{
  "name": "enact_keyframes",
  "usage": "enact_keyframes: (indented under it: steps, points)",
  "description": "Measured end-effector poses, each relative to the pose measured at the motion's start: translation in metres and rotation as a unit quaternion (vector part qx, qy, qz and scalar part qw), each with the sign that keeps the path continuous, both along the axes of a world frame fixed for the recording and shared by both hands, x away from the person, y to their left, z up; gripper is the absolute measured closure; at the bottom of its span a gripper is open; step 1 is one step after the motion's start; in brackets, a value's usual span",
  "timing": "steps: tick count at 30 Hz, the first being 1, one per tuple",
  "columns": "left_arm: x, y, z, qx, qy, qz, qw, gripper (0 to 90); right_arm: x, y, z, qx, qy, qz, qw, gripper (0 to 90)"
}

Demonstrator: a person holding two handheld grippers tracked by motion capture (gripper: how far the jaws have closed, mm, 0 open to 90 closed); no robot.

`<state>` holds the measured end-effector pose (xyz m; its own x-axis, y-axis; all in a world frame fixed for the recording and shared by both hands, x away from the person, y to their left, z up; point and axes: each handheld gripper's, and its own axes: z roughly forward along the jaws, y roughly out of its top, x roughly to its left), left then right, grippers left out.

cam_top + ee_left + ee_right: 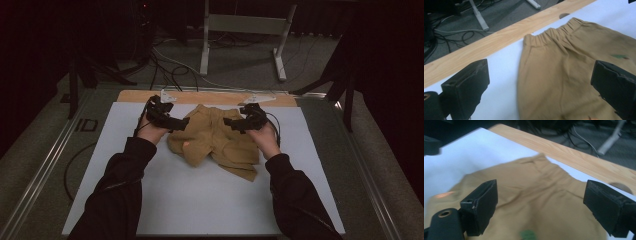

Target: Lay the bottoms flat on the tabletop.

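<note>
Lying rumpled on the white sheet (200,190), soft tan shorts (220,142) sit beneath both hand-held grippers (539,87) (541,205), jaws apart.

Right gripper view: shorts (536,195) blurred, green tag (527,235) and orange mark (445,194) unreadable, lower part cut off. Left gripper view: shorts' legs cut off at bottom edge. High view: sleeves (115,195) cut off below.

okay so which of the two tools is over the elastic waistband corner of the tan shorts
The left tool. Its open jaws straddle the gathered waistband corner of the tan shorts; the right tool hovers open over the opposite side.
</note>
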<state>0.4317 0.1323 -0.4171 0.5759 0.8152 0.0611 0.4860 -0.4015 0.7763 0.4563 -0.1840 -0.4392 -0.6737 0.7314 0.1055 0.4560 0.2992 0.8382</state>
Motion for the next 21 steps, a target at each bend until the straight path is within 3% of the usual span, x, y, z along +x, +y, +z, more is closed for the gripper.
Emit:
enact_keyframes:
  steps: [7, 8, 9, 13, 18, 19, 20, 21]
  points:
    - [-0.028, 0.011, -0.001, -0.007, -0.010, -0.016, 0.9998, 3.5, -0.031, 0.013, 0.008, 0.007, -0.017, 0.048, 0.9987, 13.3]
    - [-0.040, 0.015, -0.002, -0.012, -0.015, -0.021, 0.9996, 3.5, -0.037, 0.015, 0.009, 0.011, -0.019, 0.059, 0.9980, 13.3]
    - [-0.045, 0.017, -0.001, -0.013, -0.015, -0.023, 0.9995, 3.7, -0.050, 0.021, 0.012, 0.009, -0.023, 0.080, 0.9965, 12.8]
    - [-0.064, 0.024, 0.001, -0.010, -0.027, -0.030, 0.9991, 3.8, -0.071, 0.034, 0.017, 0.012, -0.031, 0.112, 0.9931, 12.4]
    - [-0.092, 0.036, 0.000, -0.020, -0.043, -0.029, 0.9984, 4.0, -0.094, 0.053, 0.023, 0.006, -0.050, 0.150, 0.9875, 13.8]
    - [-0.092, 0.036, 0.000, -0.020, -0.043, -0.029, 0.9984, 4.0, -0.094, 0.053, 0.023, 0.006, -0.050, 0.150, 0.9875, 13.8]
    - [-0.105, 0.043, -0.003, -0.028, -0.044, -0.024, 0.9984, 4.0, -0.101, 0.060, 0.025, 0.007, -0.036, 0.138, 0.9897, 13.9]
    - [-0.111, 0.046, -0.005, -0.031, -0.045, -0.020, 0.9983, 4.1, -0.103, 0.068, 0.025, -0.002, -0.047, 0.162, 0.9856, 14.0]
